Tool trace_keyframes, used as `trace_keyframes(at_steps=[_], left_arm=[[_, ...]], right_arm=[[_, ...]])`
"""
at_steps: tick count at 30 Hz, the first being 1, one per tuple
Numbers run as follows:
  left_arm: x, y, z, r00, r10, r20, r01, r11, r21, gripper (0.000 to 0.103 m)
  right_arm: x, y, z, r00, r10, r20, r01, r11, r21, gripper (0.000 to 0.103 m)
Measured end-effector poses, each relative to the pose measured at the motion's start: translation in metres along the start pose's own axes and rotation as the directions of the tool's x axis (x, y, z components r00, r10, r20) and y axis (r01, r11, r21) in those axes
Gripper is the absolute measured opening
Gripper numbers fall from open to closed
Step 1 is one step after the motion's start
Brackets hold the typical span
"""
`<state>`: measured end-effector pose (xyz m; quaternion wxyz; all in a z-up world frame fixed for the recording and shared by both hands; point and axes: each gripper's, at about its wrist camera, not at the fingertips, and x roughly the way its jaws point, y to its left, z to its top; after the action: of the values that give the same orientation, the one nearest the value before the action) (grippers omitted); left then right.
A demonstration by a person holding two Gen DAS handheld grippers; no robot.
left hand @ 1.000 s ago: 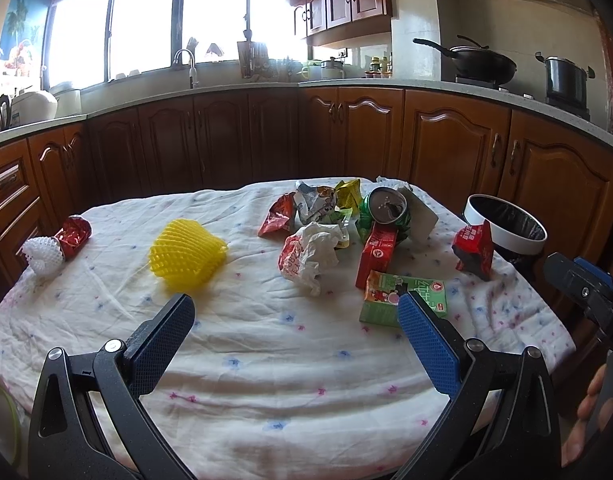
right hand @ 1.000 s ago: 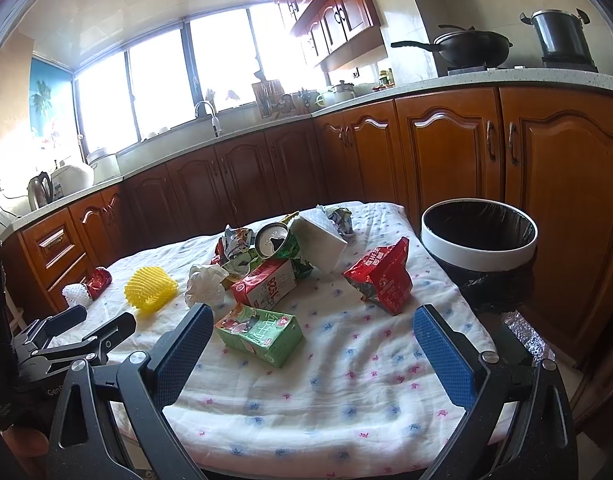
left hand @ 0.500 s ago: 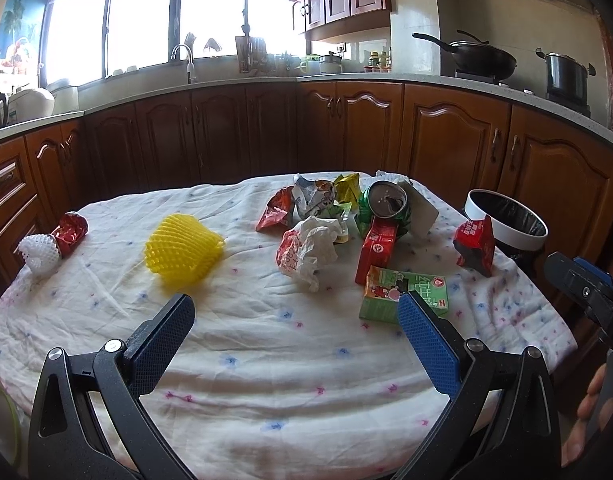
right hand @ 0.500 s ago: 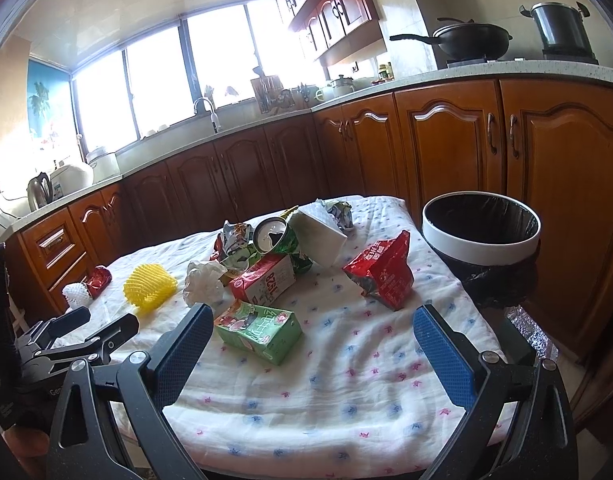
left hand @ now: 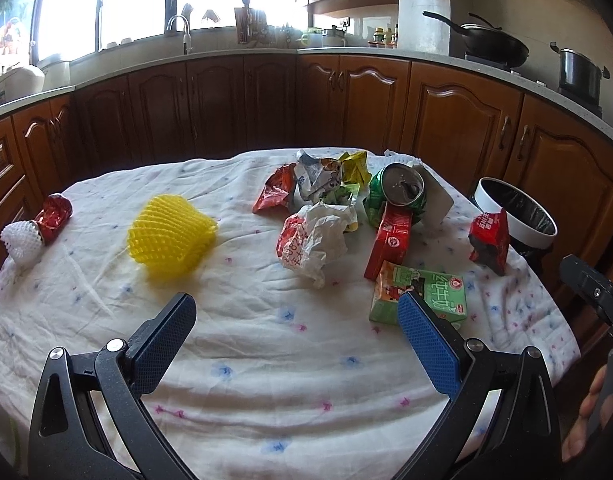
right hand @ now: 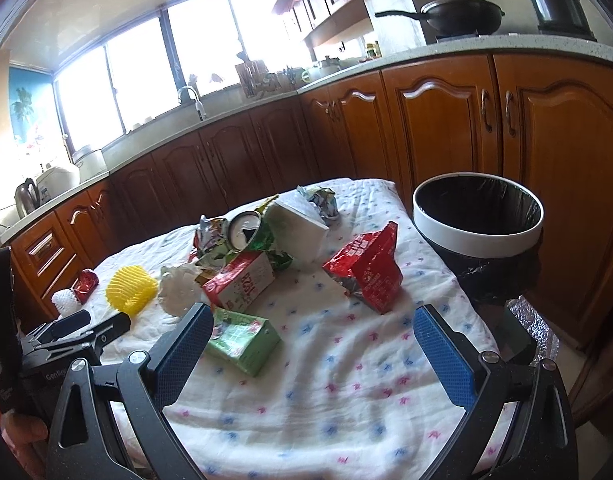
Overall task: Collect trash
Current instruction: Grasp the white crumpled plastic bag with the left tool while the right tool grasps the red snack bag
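Trash lies on a table under a white cloth (left hand: 266, 352). A yellow foam net (left hand: 170, 234), a crumpled white wrapper (left hand: 314, 240), a red carton (left hand: 392, 240), a green can (left hand: 398, 194) and a green carton (left hand: 418, 296) show in the left wrist view. A red bag (right hand: 366, 268) and the green carton (right hand: 242, 338) show in the right wrist view. A black-lined bin with a white rim (right hand: 478, 216) stands beyond the table's right edge. My left gripper (left hand: 296, 320) and my right gripper (right hand: 312, 328) are both open and empty above the near cloth.
A red wrapper and white foam net (left hand: 34, 228) lie at the table's far left edge. Wooden cabinets (left hand: 386, 108) curve behind the table. A wok (right hand: 458, 14) and a pot (right hand: 554, 0) stand on the counter. The left gripper shows in the right wrist view (right hand: 66, 340).
Both grippers have moved slightly forward and tilted down toward the table; the trash sits a little nearer in both views. Nothing was grasped.
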<state>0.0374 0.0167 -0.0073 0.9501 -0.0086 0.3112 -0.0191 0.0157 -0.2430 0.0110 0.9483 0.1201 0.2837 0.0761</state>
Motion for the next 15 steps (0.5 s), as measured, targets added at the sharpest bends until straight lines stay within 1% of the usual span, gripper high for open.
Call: trace_keyframes(at_steps=[4, 6, 9, 12, 15], left_arm=[[0.016, 0.001, 0.013, 0.999, -0.021, -0.032, 0.021, 1.000, -0.006, 0.098], [0.026, 0.002, 0.019, 0.998, -0.039, -0.053, 0.038, 0.999, -0.014, 0.097], [0.039, 0.001, 0.026, 0.996, -0.043, -0.077, 0.042, 0.999, -0.016, 0.097], [0.054, 0.001, 0.031, 0.991, -0.073, -0.112, 0.069, 0.997, -0.036, 0.097], [0.068, 0.002, 0.036, 0.989, -0.060, -0.135, 0.055, 0.998, -0.040, 0.095]], right_arm=[[0.014, -0.009, 0.009, 0.999, -0.017, -0.028, 0.018, 1.000, 0.013, 0.100], [0.021, -0.015, 0.014, 0.999, -0.016, -0.043, 0.017, 0.999, 0.028, 0.100], [0.034, -0.026, 0.021, 0.998, -0.011, -0.062, 0.016, 0.998, 0.067, 0.099], [0.048, -0.038, 0.028, 0.996, -0.013, -0.085, 0.022, 0.994, 0.106, 0.095], [0.064, -0.045, 0.034, 0.994, -0.015, -0.113, 0.029, 0.992, 0.123, 0.090]])
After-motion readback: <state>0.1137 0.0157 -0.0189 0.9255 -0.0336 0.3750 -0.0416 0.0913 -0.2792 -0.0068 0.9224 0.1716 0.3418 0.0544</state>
